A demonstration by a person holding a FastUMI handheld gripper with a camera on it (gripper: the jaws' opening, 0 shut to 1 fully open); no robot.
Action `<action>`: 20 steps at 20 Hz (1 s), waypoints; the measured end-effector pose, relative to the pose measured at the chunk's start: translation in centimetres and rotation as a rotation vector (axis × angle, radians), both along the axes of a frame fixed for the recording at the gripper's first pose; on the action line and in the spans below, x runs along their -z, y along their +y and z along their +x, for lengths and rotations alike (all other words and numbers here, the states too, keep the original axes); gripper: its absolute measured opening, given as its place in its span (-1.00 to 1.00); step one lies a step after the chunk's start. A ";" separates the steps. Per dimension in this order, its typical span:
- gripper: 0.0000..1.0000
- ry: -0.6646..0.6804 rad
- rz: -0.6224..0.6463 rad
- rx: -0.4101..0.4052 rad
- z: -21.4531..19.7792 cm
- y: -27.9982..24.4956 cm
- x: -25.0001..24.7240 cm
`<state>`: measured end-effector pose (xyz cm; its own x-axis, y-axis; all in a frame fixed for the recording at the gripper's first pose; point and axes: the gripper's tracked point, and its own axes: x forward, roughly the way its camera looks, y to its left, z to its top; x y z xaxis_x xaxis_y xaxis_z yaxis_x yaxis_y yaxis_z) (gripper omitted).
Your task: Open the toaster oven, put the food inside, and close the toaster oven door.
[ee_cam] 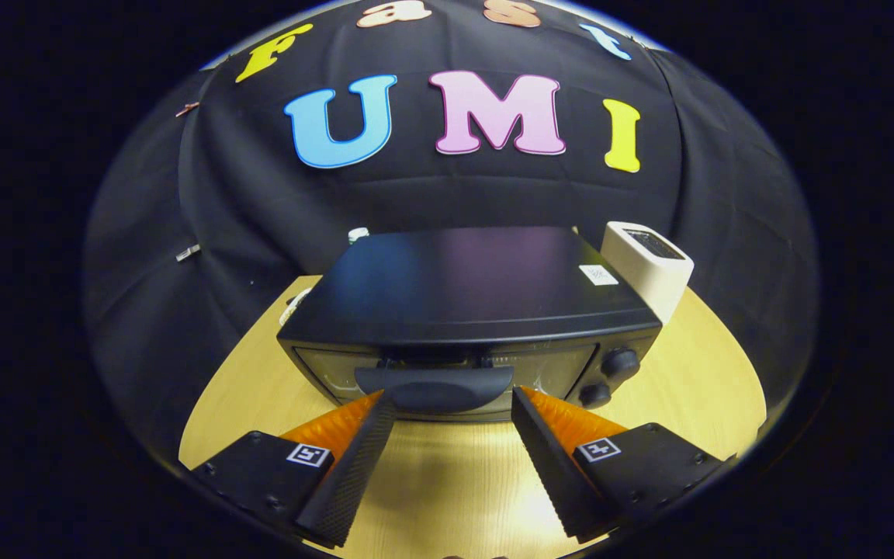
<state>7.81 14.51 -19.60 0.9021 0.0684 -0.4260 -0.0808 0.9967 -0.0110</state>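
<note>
A black toaster oven (470, 291) stands on the wooden table (695, 380), seen from above and in front. Its glass door is up and closed, with a dark curved handle (433, 384) across the upper front. Two round knobs (619, 363) sit at the right of its front. My gripper (453, 397) is open, its fingertips (382, 404) reaching the two ends of the handle, one on each side, without pressing on it. Nothing is held between the fingers.
A white box-shaped appliance (647, 268) stands behind the oven's right rear corner. A small white object (292, 304) peeks out at the oven's left rear. Black cloth walls close in behind and to both sides. Bare tabletop lies below the fingers.
</note>
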 end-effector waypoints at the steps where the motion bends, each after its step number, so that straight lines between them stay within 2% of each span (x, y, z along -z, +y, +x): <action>1: 0.99 -0.020 -0.008 -0.006 0.0 -0.2 -0.8; 6: 0.98 -0.114 -0.045 -0.043 -1.5 -1.8 -5.2; 10: 0.97 -0.283 -0.022 -0.043 -2.6 -3.1 -12.9; 17: 0.97 -0.519 0.048 0.033 -4.8 -8.3 -23.6; 20: 0.96 -0.554 0.006 0.053 -6.2 -10.6 -24.8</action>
